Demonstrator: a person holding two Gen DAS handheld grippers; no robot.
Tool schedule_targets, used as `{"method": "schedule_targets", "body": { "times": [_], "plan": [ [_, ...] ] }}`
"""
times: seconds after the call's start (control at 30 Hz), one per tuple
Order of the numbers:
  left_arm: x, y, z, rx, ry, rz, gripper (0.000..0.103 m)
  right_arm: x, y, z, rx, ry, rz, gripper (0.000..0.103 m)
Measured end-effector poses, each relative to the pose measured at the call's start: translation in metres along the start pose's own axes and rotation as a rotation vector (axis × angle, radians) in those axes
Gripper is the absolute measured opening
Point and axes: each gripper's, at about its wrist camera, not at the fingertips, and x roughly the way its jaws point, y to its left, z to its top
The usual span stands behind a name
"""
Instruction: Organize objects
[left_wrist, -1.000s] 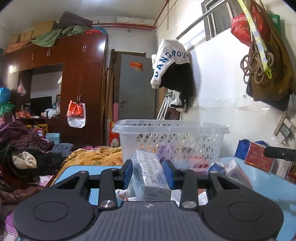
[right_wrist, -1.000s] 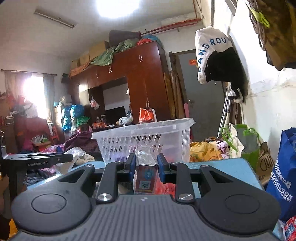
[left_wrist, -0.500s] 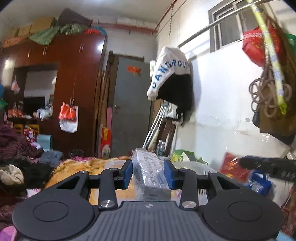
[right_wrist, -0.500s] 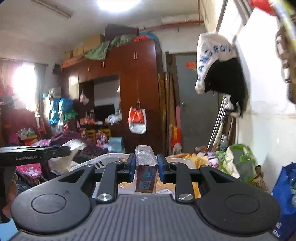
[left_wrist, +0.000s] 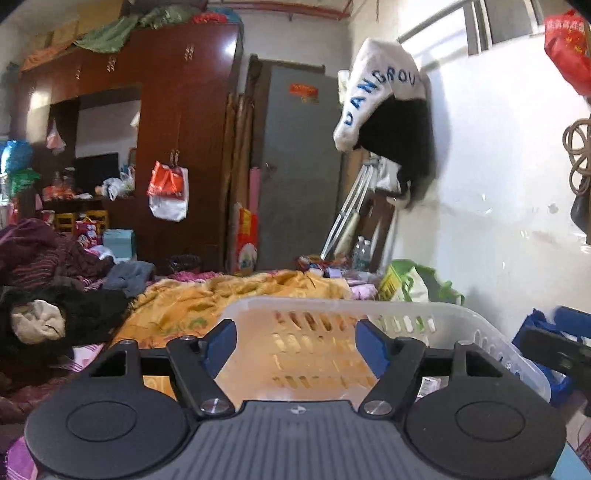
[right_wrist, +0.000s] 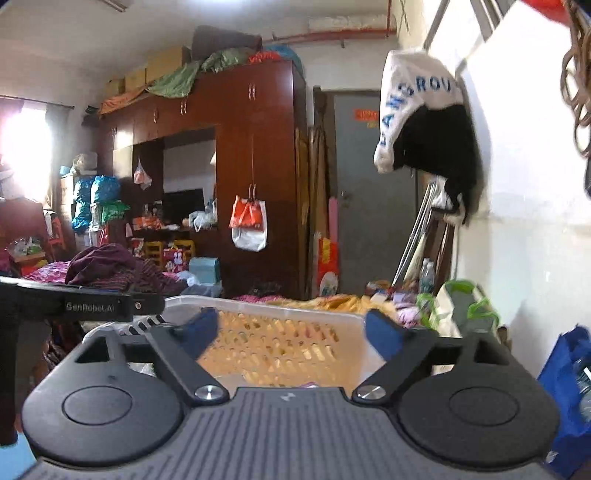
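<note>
Left wrist view: left gripper (left_wrist: 295, 345) over the white plastic basket (left_wrist: 461, 321), jaws opening, wide apart, nothing between the blue pads (left_wrist: 371, 349); far basket wall directly ahead, yellow blanket (left_wrist: 229, 295) beyond.

Right wrist view: right gripper (right_wrist: 291, 334) above the same white plastic basket (right_wrist: 258, 306), jaws opening, spread very wide, empty; left gripper's black body (right_wrist: 85, 304) at left edge.

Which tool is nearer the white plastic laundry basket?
Neither clearly: the left tool and the right tool both hover over the white plastic laundry basket, jaws opening with nothing between them.
</note>
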Motion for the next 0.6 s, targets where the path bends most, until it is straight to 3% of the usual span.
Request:
{"method": "schedule_targets", "body": {
  "times": [0.03, 0.2, 0.33, 0.43, 0.5, 0.6],
  "plan": [
    [-0.008, 0.000, 0.000, 0.004, -0.011, -0.010, 0.075, -0.008, -0.001, -0.003, 0.000, -0.005, 0.002, 0.102],
    [-0.064, 0.009, -0.035, 0.032, 0.026, -0.066, 0.082, -0.048, -0.011, -0.040, 0.031, 0.084, 0.049, 0.103],
    [-0.094, 0.010, -0.080, 0.096, 0.116, -0.065, 0.082, -0.061, -0.013, -0.063, 0.044, 0.234, 0.070, 0.103],
    [-0.107, 0.012, -0.098, 0.089, 0.156, -0.079, 0.081, -0.074, -0.009, -0.072, 0.036, 0.249, 0.116, 0.103],
    [-0.110, 0.010, -0.107, 0.119, 0.174, -0.047, 0.081, -0.077, -0.005, -0.074, 0.009, 0.259, 0.116, 0.102],
    [-0.103, 0.009, -0.112, 0.133, 0.222, -0.017, 0.075, -0.073, -0.003, -0.076, -0.006, 0.279, 0.107, 0.095]
  ]
}}
